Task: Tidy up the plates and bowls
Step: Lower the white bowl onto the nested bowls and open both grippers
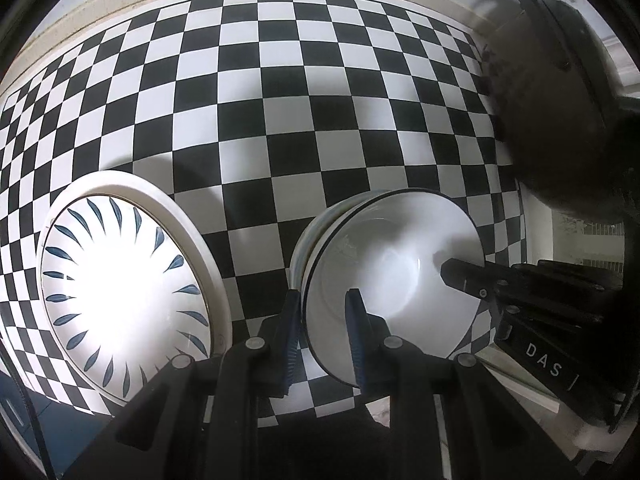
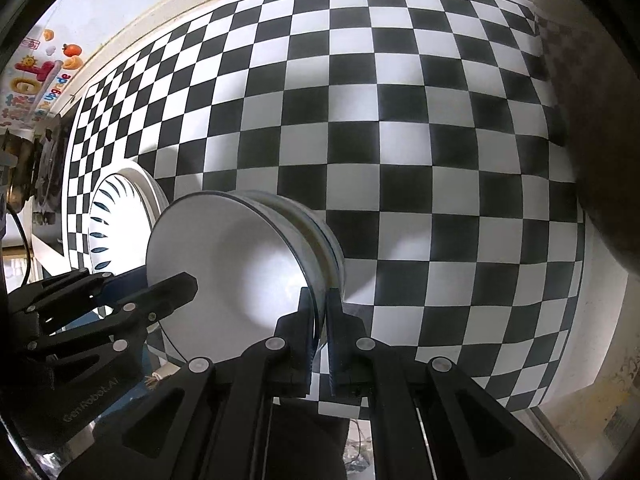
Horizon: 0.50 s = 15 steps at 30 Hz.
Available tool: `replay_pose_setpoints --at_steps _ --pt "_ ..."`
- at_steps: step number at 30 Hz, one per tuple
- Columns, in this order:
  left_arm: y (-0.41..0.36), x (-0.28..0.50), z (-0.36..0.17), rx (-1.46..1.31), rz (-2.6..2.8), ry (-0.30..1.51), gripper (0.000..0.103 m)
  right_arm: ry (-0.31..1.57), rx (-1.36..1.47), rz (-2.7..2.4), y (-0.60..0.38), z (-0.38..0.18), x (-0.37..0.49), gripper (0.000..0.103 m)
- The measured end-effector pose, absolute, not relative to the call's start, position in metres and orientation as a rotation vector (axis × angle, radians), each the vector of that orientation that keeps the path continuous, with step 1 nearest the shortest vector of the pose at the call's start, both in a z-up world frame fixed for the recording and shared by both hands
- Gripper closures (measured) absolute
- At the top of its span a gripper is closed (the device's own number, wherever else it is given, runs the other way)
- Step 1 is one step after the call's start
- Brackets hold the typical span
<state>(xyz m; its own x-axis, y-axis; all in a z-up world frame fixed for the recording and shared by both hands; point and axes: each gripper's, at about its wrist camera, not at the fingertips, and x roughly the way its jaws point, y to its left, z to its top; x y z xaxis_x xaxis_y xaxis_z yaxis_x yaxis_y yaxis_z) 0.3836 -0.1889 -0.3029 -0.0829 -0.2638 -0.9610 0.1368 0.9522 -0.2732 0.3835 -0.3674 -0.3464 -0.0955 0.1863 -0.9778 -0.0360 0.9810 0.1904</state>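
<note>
Holding the white bowl (image 1: 392, 280) by two opposite parts of its rim, the grippers share the load between them. The bowl is glazed ceramic by the look of it: stiff, smooth, likely slippery at the lip and certain to chip or break if dropped. It seems to be nested in a second bowl underneath, since a doubled dark-edged rim shows on its outer side in both views, though the fisheye warp makes this hard to confirm. If so, the weight is double and the lower one could slide free.

The left gripper (image 1: 324, 316) pinches the rim at about 7 o'clock of the bowl in its own view, one blue pad inside, one outside. The right gripper (image 2: 320, 320) is clamped on the rim wall at about 5 o'clock in its view, jaws almost together with only the thin wall between. The rim is the sensible place to hold; a two-sided grip keeps it from tipping.

At 9 o'clock from the bowl lies the plate with blue leaf marks (image 1: 124, 292), close beside it on the checkered cloth (image 1: 320, 100). A dark round object (image 1: 552, 100) sits at 2 o'clock, too blurred to identify.
</note>
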Motion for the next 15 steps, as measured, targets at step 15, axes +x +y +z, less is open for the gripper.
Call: replay_pose_setpoints --at_steps 15 --pt "-0.1921 0.3864 -0.3022 -0.047 -0.320 1.592 0.082 1.653 0.093 0.137 -0.3629 -0.3451 0.3835 0.094"
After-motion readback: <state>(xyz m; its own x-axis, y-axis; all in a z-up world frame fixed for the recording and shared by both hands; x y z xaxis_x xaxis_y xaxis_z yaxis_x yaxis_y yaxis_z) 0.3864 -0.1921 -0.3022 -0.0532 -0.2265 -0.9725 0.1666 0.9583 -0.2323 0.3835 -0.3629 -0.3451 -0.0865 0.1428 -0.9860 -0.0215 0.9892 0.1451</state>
